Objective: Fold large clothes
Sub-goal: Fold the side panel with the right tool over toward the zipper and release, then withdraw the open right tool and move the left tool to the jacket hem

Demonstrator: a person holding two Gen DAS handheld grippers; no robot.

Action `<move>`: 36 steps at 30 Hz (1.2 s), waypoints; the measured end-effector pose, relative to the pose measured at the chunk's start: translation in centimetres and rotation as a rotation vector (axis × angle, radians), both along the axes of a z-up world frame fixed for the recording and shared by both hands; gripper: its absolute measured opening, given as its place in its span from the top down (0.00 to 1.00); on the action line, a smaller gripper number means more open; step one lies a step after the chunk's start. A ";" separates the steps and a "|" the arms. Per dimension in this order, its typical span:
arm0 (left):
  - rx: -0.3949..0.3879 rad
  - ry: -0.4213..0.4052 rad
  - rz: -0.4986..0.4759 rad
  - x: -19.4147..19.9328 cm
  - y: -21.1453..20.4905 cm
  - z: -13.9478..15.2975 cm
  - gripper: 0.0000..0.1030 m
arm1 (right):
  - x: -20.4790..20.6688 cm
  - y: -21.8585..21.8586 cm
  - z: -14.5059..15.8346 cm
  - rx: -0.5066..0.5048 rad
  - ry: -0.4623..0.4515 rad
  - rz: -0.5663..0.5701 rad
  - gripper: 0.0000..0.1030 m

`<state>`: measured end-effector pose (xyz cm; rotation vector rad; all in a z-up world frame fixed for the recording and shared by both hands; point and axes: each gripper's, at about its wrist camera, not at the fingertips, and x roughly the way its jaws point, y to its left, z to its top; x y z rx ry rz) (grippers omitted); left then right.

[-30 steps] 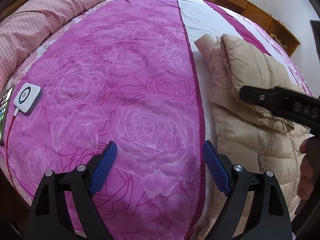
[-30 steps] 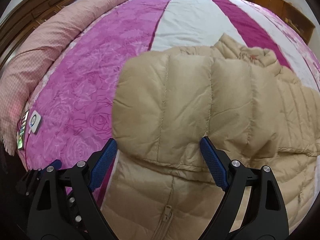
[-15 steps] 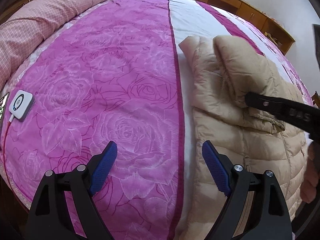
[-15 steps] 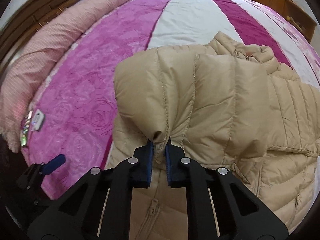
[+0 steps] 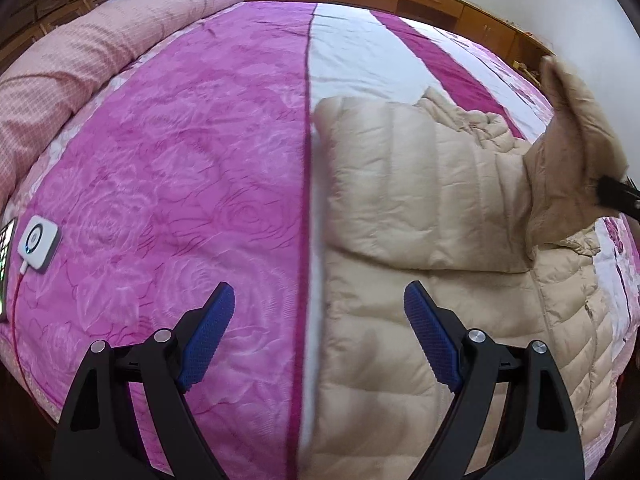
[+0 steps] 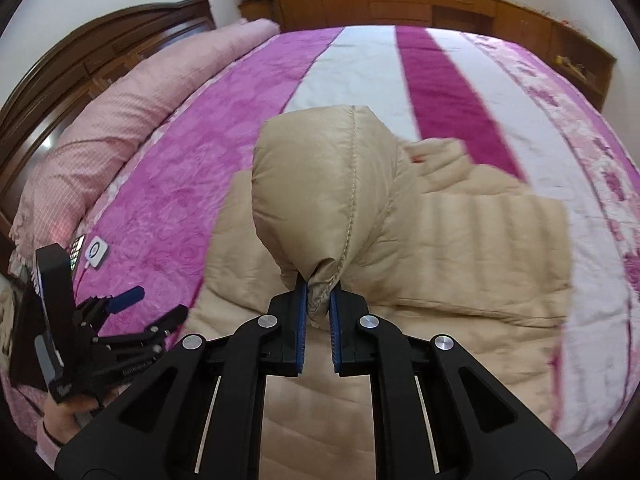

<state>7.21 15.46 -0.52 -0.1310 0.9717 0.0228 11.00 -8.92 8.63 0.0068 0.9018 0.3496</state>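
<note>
A beige quilted down jacket (image 5: 432,240) (image 6: 460,248) lies spread on the bed, zipper side up. My right gripper (image 6: 319,300) is shut on the cuff end of its sleeve (image 6: 324,192), which is lifted off the jacket body and hangs up from the blue pads. In the left wrist view that raised sleeve (image 5: 572,152) stands at the right edge, pinched by the black right gripper (image 5: 616,196). My left gripper (image 5: 316,320) hovers open over the jacket's left edge and the bedspread, with nothing between its fingers. It also shows at the left of the right wrist view as the left gripper (image 6: 120,312).
The bed has a pink rose-patterned and white-striped bedspread (image 5: 180,160). A rolled pink checked quilt (image 6: 132,128) lies along the wooden headboard. A white square charger (image 5: 38,244) and a phone (image 5: 6,248) sit near the bed's left edge. Wooden cabinets (image 6: 400,4) line the far wall.
My right gripper closed on the sleeve end and lifted it up off the jacket. My left gripper drifted right, now over the jacket's edge, still open.
</note>
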 end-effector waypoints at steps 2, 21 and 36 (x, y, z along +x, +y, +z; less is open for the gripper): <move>-0.002 -0.005 -0.012 0.3 -0.9 0.3 0.19 | -0.1 -2.1 0.4 -0.013 -0.010 -0.029 0.90; 0.030 -0.014 -0.103 2.7 -8.2 1.2 0.19 | 1.0 -13.7 -6.6 0.058 0.079 -0.243 0.90; 0.069 -0.007 -0.134 3.7 -11.0 0.8 0.19 | -2.0 -17.9 -5.5 0.001 -0.024 -0.350 0.63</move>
